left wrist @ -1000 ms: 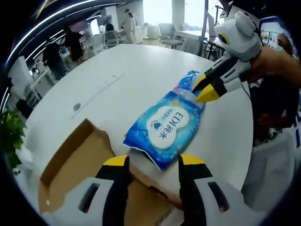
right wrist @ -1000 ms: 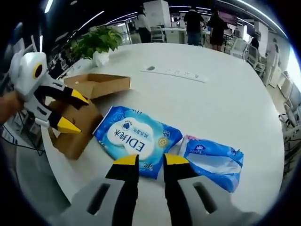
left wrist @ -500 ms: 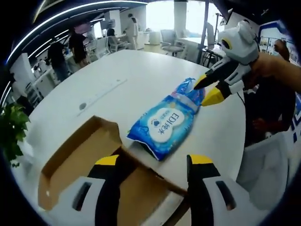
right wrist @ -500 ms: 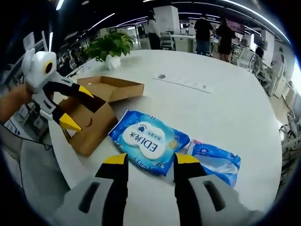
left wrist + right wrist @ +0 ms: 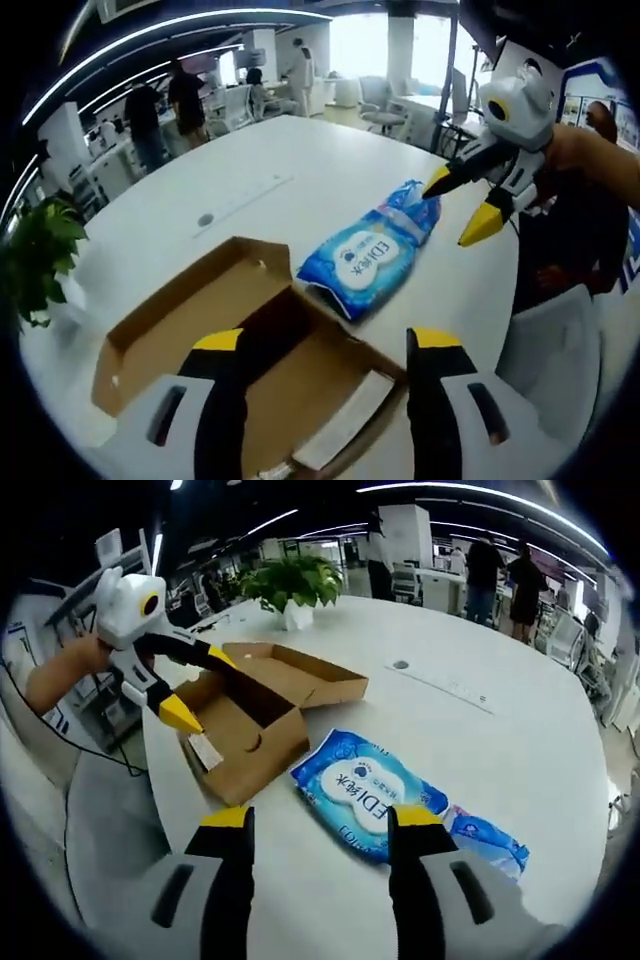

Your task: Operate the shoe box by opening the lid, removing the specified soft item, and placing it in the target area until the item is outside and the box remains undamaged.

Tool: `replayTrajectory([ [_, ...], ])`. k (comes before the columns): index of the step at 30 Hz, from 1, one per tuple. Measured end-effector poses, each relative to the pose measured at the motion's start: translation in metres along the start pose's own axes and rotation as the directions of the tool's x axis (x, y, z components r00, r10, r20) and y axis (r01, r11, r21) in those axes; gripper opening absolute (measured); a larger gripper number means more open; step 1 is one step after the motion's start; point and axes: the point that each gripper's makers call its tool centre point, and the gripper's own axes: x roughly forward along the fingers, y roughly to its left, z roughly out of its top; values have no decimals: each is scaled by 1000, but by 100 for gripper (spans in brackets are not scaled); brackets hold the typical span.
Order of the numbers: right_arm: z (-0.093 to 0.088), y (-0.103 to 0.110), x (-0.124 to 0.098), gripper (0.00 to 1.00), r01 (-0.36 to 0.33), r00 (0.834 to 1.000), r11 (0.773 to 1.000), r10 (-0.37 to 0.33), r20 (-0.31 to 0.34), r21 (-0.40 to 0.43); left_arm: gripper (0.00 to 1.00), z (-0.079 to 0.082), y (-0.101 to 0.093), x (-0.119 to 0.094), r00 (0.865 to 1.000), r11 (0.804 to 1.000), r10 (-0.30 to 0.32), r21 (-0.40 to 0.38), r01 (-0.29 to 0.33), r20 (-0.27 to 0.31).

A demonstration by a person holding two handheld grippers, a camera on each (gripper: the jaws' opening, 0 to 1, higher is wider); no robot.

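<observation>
The brown cardboard shoe box (image 5: 250, 350) (image 5: 255, 720) stands open on the white table, its lid (image 5: 295, 670) folded back flat. A blue wipes pack (image 5: 357, 262) (image 5: 365, 790) with a white label lies on the table just beyond the box. A second blue soft pack (image 5: 410, 205) (image 5: 490, 842) lies against its far end. My left gripper (image 5: 325, 345) hovers open over the box, empty; it appears at the left in the right gripper view (image 5: 192, 687). My right gripper (image 5: 318, 820) is open and empty, above the table near the wipes pack; the left gripper view shows it (image 5: 458, 210) held by a hand.
A round white table (image 5: 500, 730) carries a grey power strip (image 5: 445, 685) and a round port (image 5: 400, 665). A potted plant (image 5: 290, 585) stands at its edge. Several people and office desks are in the background. A white label (image 5: 207, 750) sits inside the box.
Both grippers have drawn back and away from the wipes pack, and both have opened wider. The wipes pack lies still on the table. More of the open box shows under the left gripper.
</observation>
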Motion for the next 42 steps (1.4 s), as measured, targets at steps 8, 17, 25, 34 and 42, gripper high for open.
replayTrajectory([
  [8,16,30,12,59,-103,995,988,101,-22,-113,75,-15,15,-25,999,999,25,-24,-24,40],
  [17,36,63,29,63,-250,968,948,246,-41,-199,86,-40,35,-54,994,996,61,-63,-56,88],
  [25,46,78,48,63,-305,952,916,297,-72,-262,89,-69,58,-83,985,986,125,-128,-110,118],
  [34,49,92,64,63,-359,933,883,340,-114,-302,86,-101,91,-112,969,960,225,-193,-203,100],
  [42,49,101,80,63,-394,919,848,356,-169,-354,82,-136,106,-123,957,920,286,-290,-262,43],
])
